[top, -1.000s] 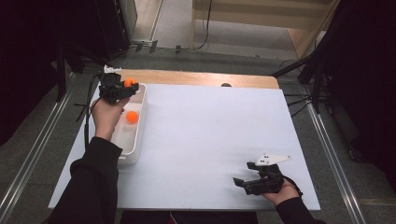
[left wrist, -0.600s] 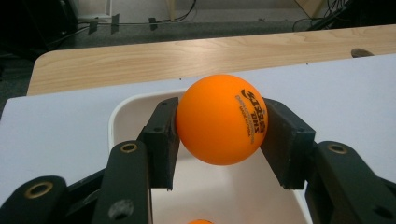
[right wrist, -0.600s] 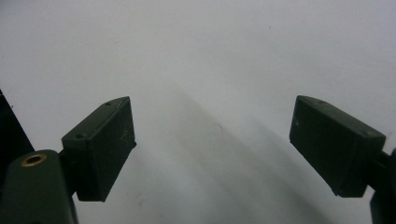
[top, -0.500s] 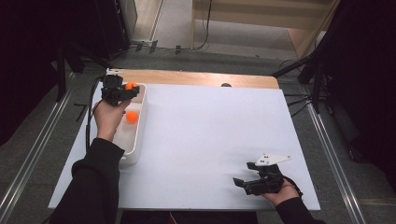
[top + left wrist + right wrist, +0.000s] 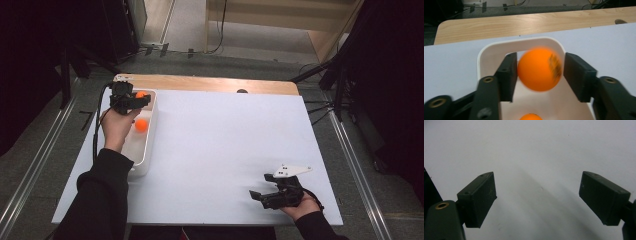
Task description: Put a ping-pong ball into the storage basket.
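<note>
My left gripper [image 5: 540, 68] is spread wide over the far end of the white tray [image 5: 148, 131], whose long axis runs away from me; a blurred orange ball [image 5: 539, 69] sits loose between its jaws. A second ball [image 5: 141, 125] lies in the tray. My right gripper [image 5: 262, 196] rests unclenched and empty on the white table [image 5: 225, 145].

My left gripper [image 5: 131, 100] is stretched out far ahead of me, forearm extended in a dark sleeve, its jaws parted. My right gripper [image 5: 267, 192] sits low and close to my body, well apart from the left one, its jaws spread wide and pointing leftward.
</note>
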`<act>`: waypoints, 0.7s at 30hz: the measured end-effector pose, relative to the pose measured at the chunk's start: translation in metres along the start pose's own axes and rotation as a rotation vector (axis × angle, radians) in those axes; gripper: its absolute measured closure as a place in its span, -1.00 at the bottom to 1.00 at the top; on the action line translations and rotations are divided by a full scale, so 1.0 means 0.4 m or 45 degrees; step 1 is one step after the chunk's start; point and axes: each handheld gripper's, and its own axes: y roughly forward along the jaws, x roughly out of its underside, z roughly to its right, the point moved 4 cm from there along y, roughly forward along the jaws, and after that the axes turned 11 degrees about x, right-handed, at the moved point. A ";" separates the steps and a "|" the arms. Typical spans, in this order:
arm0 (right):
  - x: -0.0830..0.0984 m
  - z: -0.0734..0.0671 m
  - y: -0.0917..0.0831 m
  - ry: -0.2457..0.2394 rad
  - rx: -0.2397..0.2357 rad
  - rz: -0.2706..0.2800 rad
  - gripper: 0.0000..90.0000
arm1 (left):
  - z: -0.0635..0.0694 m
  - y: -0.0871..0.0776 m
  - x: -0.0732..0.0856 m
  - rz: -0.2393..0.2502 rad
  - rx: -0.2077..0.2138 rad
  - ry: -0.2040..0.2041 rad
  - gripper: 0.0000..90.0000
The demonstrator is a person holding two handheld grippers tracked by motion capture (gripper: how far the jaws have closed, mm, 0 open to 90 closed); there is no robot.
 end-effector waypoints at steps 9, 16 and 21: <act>-0.001 0.000 -0.001 0.001 -0.003 0.004 -0.71 | 0.016 -0.038 -0.020 0.016 0.154 -0.037 -0.30; -0.001 -0.001 -0.003 -0.001 0.002 0.005 -0.72 | 0.048 -0.059 -0.026 0.001 0.240 0.000 -0.36; -0.002 -0.001 -0.003 -0.006 0.005 0.004 -0.71 | 0.068 -0.073 -0.025 -0.023 0.283 0.036 -0.36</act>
